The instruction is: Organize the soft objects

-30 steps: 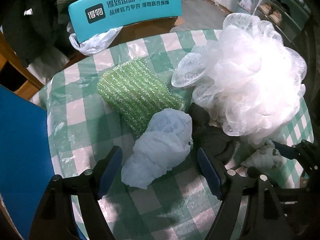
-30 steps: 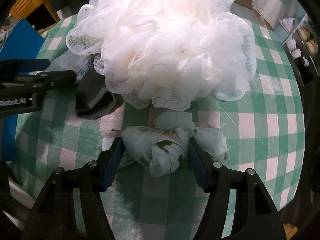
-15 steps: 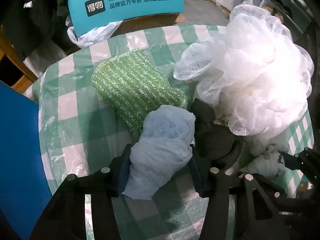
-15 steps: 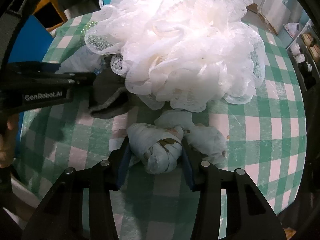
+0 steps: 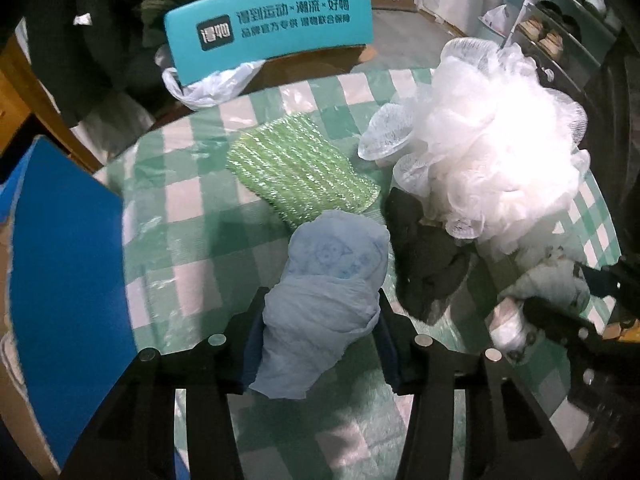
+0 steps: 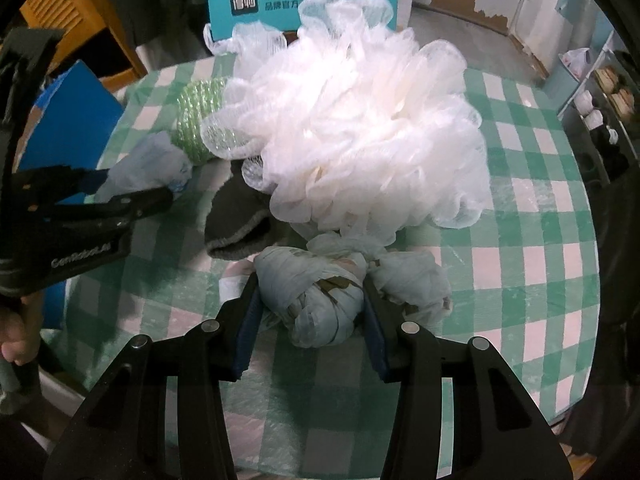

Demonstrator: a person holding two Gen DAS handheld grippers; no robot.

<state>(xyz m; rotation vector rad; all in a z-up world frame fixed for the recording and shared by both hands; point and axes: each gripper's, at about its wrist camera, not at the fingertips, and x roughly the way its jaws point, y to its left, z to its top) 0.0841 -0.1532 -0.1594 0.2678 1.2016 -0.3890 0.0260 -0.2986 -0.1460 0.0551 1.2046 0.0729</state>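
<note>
Pale blue crumpled cloth (image 5: 324,300) is clamped in the left gripper (image 5: 318,344) jaws; the right gripper (image 6: 310,320) jaws have closed on a knotted patterned cloth bundle (image 6: 316,300) over the checkered surface (image 6: 540,240).

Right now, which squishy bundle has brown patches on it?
The knotted bundle clamped in the right gripper. Brown patches show between its pale wraps. The other bundle, in the left gripper, is plain pale blue with a faint print.

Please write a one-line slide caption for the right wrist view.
Right gripper clamps a knotted pale bundle before a white mesh pouf on the green-checked table.
</note>
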